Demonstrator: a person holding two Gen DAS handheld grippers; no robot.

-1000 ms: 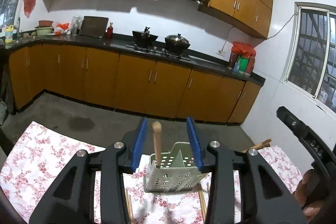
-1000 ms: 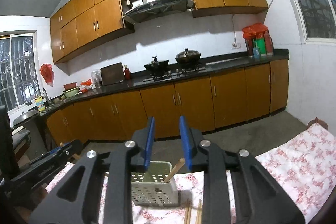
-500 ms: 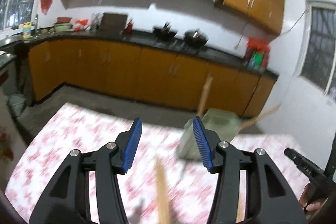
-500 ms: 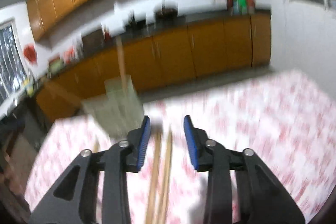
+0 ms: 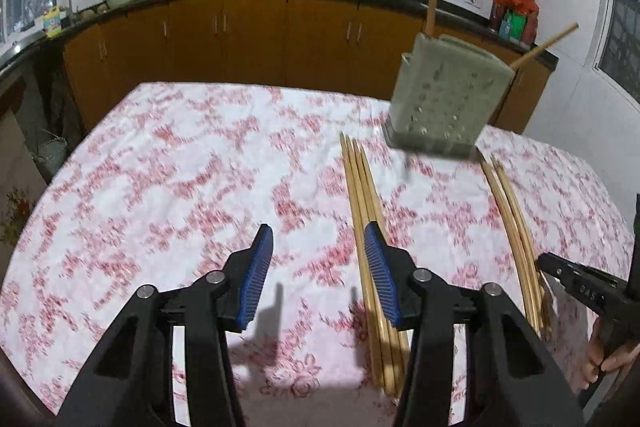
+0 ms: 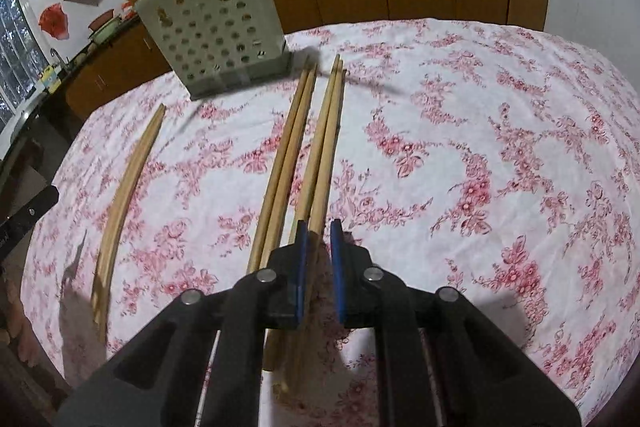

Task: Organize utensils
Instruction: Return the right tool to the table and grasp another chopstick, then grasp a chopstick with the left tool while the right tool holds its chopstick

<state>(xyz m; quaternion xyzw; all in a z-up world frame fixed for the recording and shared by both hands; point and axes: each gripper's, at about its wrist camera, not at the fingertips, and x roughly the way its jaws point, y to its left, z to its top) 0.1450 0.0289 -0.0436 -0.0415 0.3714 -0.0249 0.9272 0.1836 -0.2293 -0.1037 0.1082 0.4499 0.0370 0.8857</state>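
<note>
Hovering low over the floral cloth [image 5: 160, 187], the left gripper [image 5: 318, 271] is angled down with jaws wide and empty, a bundle of chopsticks [image 5: 366, 211] just beside its right finger. The right gripper [image 6: 319, 267] is nearly closed astride a chopstick pair [image 6: 326, 147], though a firm grip cannot be told. Compared with a second ago, both grippers have tipped from the holder [image 6: 216, 31] down toward the table.

Wooden chopsticks [image 6: 320, 147] flat beside perhaps green, perforated holder [image 6: 216, 39]

Embossed letters, possibly "DAS", on right tongs' black arm [image 5: 586, 283]; rest too blurred to read.
</note>
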